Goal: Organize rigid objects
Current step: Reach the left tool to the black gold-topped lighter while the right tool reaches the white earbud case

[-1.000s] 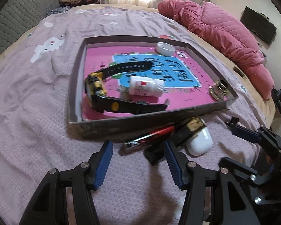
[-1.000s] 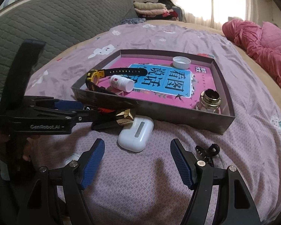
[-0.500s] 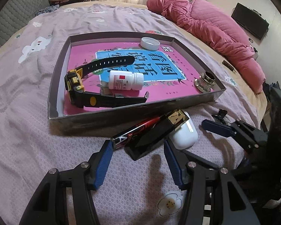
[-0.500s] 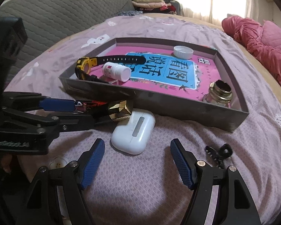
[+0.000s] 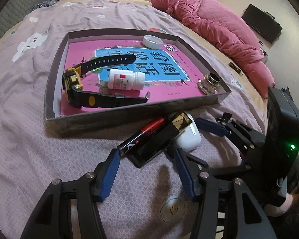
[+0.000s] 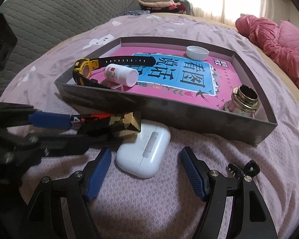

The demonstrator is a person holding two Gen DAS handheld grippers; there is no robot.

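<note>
A shallow grey tray with a pink and blue printed floor sits on the bed, which is covered in a mauve patterned sheet. Inside the tray lie a black and yellow watch, a white pill bottle on its side, a white cap near the far wall, and a metal threaded fitting in the near right corner.

Outside the tray, just beside its near wall, 3 items lie grouped on the sheet: a red and black battery, a black box with a gold end and a white earbud case. The box rests partly on the case.

The left tongs are released; the battery's end and the box's near corner lie at their tips, with no grasp visible. The right tongs are also released, standing wide on either side of the earbud case without pressing it. A small black clip lies near the right tongs' outer finger.
</note>
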